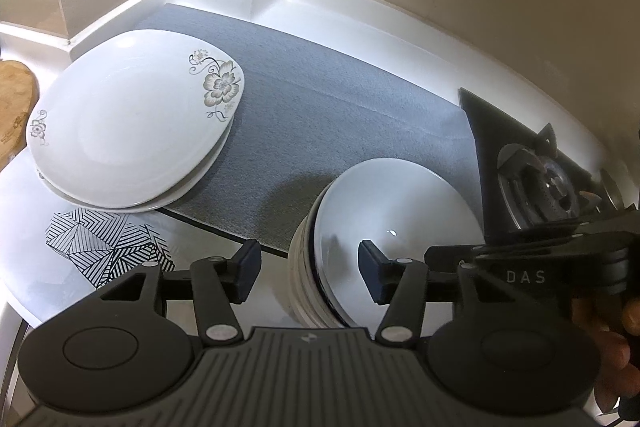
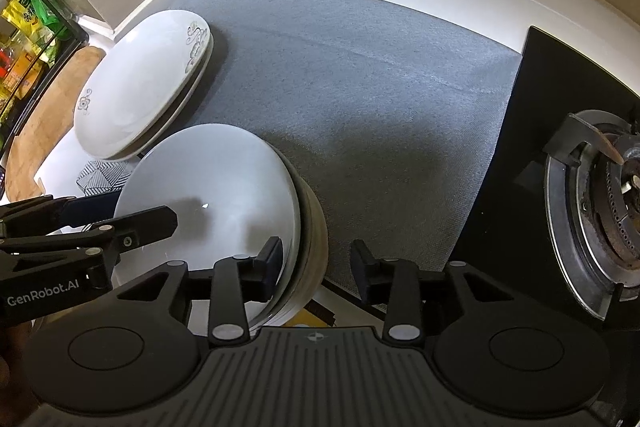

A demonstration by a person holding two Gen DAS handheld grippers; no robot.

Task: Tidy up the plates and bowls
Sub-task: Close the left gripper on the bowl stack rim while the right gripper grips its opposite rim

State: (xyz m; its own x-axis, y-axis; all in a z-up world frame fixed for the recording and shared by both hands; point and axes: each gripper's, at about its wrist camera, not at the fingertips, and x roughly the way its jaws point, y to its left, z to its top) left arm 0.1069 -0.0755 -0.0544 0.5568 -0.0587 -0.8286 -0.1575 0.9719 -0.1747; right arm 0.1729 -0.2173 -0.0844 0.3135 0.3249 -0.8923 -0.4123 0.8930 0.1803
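White bowl stack on grey mat; left tool and right tool both apart, straddling its rim

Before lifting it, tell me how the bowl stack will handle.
The bowl stack looks glazed ceramic, so probably slippery and breakable. Several nested bowls suggest real weight. It sits at the grey mat's edge, so a push might tip it.
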